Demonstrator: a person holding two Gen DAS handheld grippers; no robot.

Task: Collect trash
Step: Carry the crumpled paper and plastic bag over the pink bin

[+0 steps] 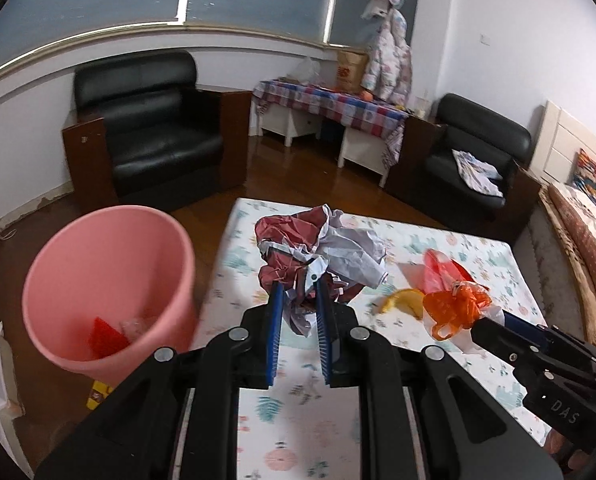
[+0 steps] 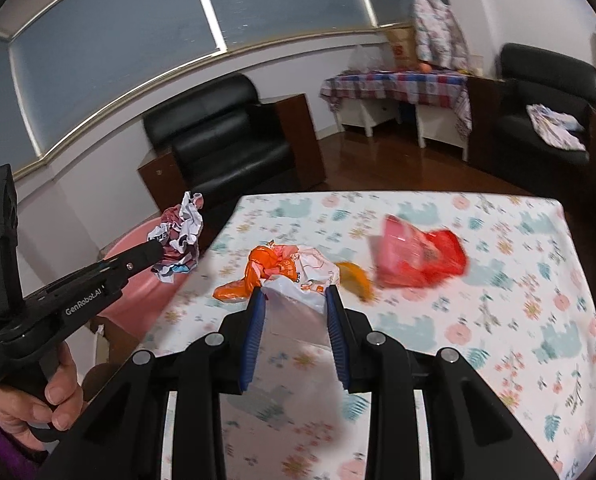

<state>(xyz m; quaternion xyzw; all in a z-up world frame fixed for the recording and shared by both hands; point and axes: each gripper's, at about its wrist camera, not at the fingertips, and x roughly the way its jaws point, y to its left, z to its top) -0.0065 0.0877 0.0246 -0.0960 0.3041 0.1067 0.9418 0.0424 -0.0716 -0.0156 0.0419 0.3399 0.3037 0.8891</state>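
Note:
My left gripper (image 1: 299,285) is shut on a crumpled ball of dark red and white paper (image 1: 322,250), lifted above the left edge of the flowered table (image 1: 494,360). In the right wrist view the same paper ball (image 2: 179,236) hangs at the left gripper's tip over the pink bin (image 2: 137,304). My right gripper (image 2: 293,294) is shut on an orange and white plastic bag (image 2: 289,276), also seen as the bag (image 1: 454,308) raised off the table. A banana peel (image 1: 404,300) and a red plastic bag (image 2: 420,258) lie on the table.
The pink bin (image 1: 109,280) stands on the wooden floor left of the table and holds a red scrap and clear wrap. Two black armchairs (image 1: 149,128), a side table with a checked cloth (image 1: 330,104) and a bed (image 1: 582,232) surround the area.

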